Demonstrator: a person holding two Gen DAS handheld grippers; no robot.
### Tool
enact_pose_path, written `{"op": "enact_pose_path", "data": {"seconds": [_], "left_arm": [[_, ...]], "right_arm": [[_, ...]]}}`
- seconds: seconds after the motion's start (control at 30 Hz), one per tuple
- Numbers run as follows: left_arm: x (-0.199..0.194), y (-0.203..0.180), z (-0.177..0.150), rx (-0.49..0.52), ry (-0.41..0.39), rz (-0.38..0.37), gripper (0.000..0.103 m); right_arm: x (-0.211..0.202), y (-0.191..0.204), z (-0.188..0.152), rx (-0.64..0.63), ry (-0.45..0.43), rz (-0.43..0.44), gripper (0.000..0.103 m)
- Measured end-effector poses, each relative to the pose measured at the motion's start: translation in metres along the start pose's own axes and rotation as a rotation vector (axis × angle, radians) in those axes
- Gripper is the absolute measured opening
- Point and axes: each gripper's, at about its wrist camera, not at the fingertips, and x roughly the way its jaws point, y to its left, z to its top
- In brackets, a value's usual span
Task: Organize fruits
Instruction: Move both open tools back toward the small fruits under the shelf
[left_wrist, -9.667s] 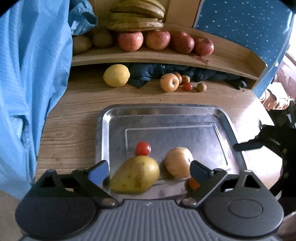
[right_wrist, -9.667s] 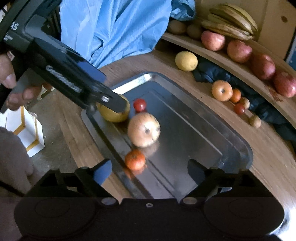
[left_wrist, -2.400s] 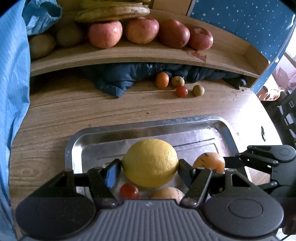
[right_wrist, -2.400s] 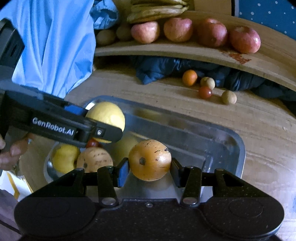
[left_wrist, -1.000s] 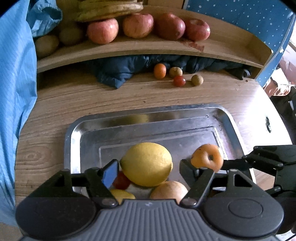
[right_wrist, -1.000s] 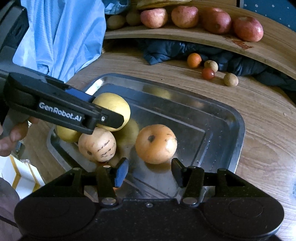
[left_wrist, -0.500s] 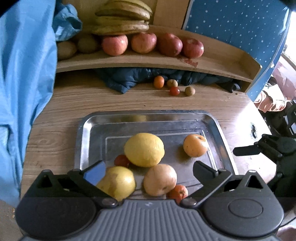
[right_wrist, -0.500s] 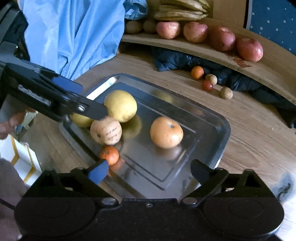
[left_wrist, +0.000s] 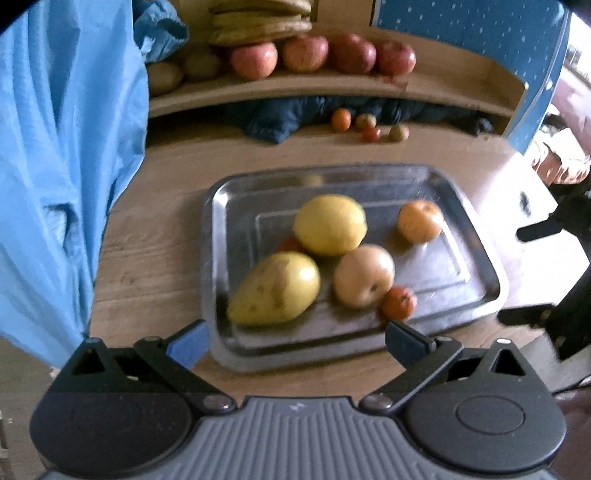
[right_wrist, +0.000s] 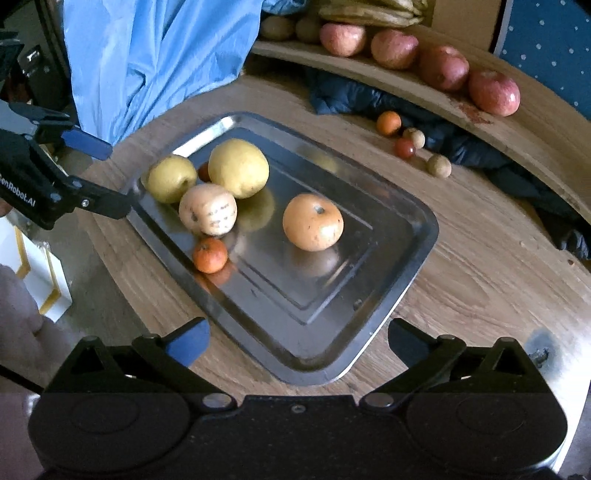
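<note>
A metal tray (left_wrist: 218, 266) (right_wrist: 413, 236) lies on the wooden table. It holds a lemon (left_wrist: 330, 224) (right_wrist: 238, 168), a yellow pear (left_wrist: 275, 288) (right_wrist: 170, 178), a pale apple (left_wrist: 364, 275) (right_wrist: 207, 209), an orange-yellow apple (left_wrist: 419, 220) (right_wrist: 312, 221), a small tangerine (left_wrist: 399, 302) (right_wrist: 209, 254) and a cherry tomato (left_wrist: 290, 244), mostly hidden. My left gripper (left_wrist: 295, 341) is open and empty above the tray's near edge. My right gripper (right_wrist: 297, 341) is open and empty above the tray's near right corner.
Small fruits (left_wrist: 364, 125) (right_wrist: 410, 142) lie on the table by a dark cloth (left_wrist: 284, 118). A wooden shelf (left_wrist: 332, 86) carries red apples (left_wrist: 321, 53), bananas and brown fruits. Blue fabric (left_wrist: 55, 147) hangs at the left. The left gripper shows in the right wrist view (right_wrist: 55, 184).
Both grippers have pulled back and up from the tray, open and empty. The lemon and the orange-yellow apple, let go earlier, lie still on the tray.
</note>
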Motion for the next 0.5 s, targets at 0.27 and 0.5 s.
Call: {"op": "enact_pose_path", "data": {"seconds": [0.27,0.5], "left_arm": [[-0.001,0.008,-0.004,0.014,0.024,0.069,0.103],[-0.001,0.009,0.013,0.025,-0.001,0.092,0.103]], "right_arm": [[0.001,-0.011,-0.002,0.006,0.016,-0.027,0.102],[-0.001,-0.022,0.007,0.014,-0.012,-0.054,0.102]]}}
